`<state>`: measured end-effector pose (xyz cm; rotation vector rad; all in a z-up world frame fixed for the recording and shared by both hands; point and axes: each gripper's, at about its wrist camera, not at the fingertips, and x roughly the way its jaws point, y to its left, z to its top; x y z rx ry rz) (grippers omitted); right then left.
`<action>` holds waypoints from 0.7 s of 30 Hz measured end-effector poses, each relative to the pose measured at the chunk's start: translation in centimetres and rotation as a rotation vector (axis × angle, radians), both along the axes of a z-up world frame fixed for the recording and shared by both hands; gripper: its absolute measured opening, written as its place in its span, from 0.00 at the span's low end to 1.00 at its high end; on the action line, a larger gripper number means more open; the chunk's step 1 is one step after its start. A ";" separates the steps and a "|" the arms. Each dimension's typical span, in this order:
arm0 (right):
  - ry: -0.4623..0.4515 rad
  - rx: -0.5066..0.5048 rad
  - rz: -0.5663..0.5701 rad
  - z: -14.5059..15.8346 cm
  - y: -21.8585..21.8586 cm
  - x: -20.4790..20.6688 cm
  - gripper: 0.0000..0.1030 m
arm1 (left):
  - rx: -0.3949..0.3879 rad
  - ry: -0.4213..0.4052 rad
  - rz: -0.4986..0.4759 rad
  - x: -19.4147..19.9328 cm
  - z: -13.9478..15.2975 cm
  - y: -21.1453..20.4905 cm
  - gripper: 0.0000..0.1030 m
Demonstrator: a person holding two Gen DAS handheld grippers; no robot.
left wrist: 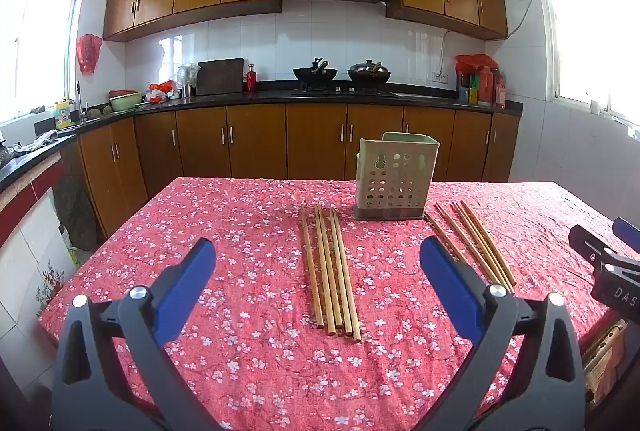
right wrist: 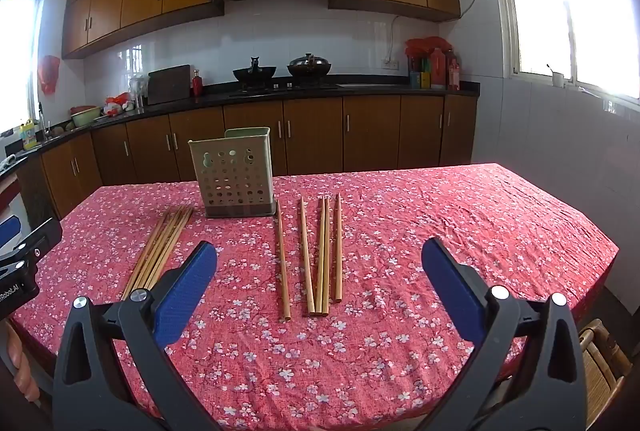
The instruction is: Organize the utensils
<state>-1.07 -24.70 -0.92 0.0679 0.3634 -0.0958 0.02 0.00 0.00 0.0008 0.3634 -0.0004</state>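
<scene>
Wooden chopsticks lie in two groups on the red cloth, a tight bundle (left wrist: 330,271) left of the perforated holder (left wrist: 394,177), loose ones (right wrist: 316,255) right; left gripper (left wrist: 318,287) and right gripper (right wrist: 320,291) gape empty; thin round sticks may roll or scatter under a clumsy pinch.

- A table (left wrist: 248,311) covered with a red cloth (right wrist: 440,231) printed with small white blossoms, the cloth wrinkled toward the far edge
- A pale green perforated utensil holder (left wrist: 394,177) stands upright on a dark base near the far middle
- Left of the holder, a tight bunch of wooden chopsticks (left wrist: 330,271) lies side by side, pointing away
- Right of it, five more chopsticks (right wrist: 316,255) lie loosely spread, two of them touching
</scene>
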 end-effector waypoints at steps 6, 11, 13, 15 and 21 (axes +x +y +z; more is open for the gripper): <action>-0.001 0.000 0.001 0.1 -0.1 -0.1 0.98 | -0.001 -0.001 0.002 -0.1 0.0 0.0 0.96; -0.002 0.001 -0.001 0.1 -0.1 0.0 0.98 | 0.000 0.000 0.000 0.0 0.0 0.0 0.96; -0.002 0.003 -0.001 0.1 -0.1 0.0 0.98 | -0.001 -0.001 0.001 0.0 0.0 0.0 0.96; -0.001 0.000 0.000 0.1 -0.1 0.0 0.98 | -0.002 0.000 0.001 0.0 0.0 0.0 0.96; -0.002 0.000 0.000 0.1 -0.1 0.0 0.98 | -0.002 0.000 0.000 0.0 0.0 0.0 0.96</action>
